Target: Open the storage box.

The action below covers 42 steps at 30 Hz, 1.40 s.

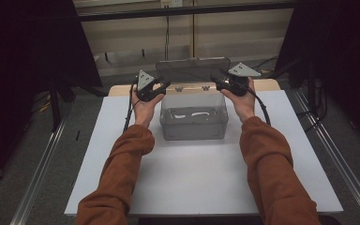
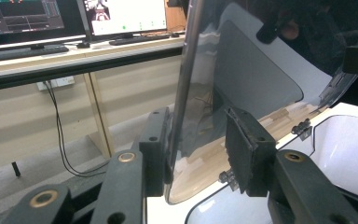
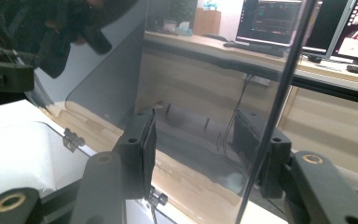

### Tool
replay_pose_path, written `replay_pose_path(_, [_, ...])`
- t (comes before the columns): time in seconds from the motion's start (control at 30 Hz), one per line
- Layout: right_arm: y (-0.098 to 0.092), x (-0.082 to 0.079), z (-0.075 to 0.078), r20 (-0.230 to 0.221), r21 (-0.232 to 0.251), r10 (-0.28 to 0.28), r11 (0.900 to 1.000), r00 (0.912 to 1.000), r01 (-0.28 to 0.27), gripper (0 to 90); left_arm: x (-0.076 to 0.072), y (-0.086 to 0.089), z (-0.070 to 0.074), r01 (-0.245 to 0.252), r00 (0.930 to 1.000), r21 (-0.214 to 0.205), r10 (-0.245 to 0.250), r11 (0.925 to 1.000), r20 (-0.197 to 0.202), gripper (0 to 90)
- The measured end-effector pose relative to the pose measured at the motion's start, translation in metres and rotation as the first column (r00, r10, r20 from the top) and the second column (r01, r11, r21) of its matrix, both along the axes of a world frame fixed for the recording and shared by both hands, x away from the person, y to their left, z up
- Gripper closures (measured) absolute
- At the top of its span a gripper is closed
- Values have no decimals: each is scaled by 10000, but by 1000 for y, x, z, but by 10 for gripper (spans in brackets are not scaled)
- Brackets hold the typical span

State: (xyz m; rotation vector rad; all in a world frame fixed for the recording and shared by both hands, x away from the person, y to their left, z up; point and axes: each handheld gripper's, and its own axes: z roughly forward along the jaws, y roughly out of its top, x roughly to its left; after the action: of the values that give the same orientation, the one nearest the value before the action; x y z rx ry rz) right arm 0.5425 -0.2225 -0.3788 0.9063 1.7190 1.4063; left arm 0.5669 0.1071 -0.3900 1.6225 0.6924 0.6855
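A clear plastic box (image 1: 194, 129) stands on the white board, its smoky hinged lid (image 1: 192, 69) raised upright at the back. My left gripper (image 1: 165, 85) is at the lid's left edge and my right gripper (image 1: 219, 80) at its right edge. In the left gripper view the lid (image 2: 242, 79) runs between the jaws of my left gripper (image 2: 198, 135); one pad touches its rim, the other stands slightly off. In the right gripper view the lid's edge (image 3: 279, 93) lies close to one pad of my right gripper (image 3: 205, 135), with a wide gap to the other.
The white board (image 1: 192, 183) covers a wooden table, with bare space in front of the box. Something pale lies in the box bottom (image 1: 192, 114). Small hinges (image 2: 303, 127) join lid and box. Behind are a desk with monitors (image 2: 121, 16) and hanging cables (image 2: 58, 126).
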Motion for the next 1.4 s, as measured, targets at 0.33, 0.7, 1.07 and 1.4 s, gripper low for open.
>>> replay_pose_path(0.33, [-5, 8, -15, -615, -90, -113, 9999, 9980, 107, 518, 9, 0, -2, 60, 9999, 159, -59, 9999, -93, 619])
replay_pose_path(0.7, [-3, 12, -24, -882, 94, 67, 9999, 9961, -59, 479, 12, 1, -5, -27, 9998, 96, 29, 10000, -196, 641])
replay_pose_path(1.07, [-5, 15, -29, -1058, 260, -195, 9994, 9942, 224, 323, 16, 1, -5, -54, 9995, 73, 57, 10000, -306, 656])
replay_pose_path(1.4, [-2, 18, -37, -1328, 597, 241, 9981, 9909, -163, 353, 18, 0, -5, -91, 9994, 10, 91, 10000, -329, 662])
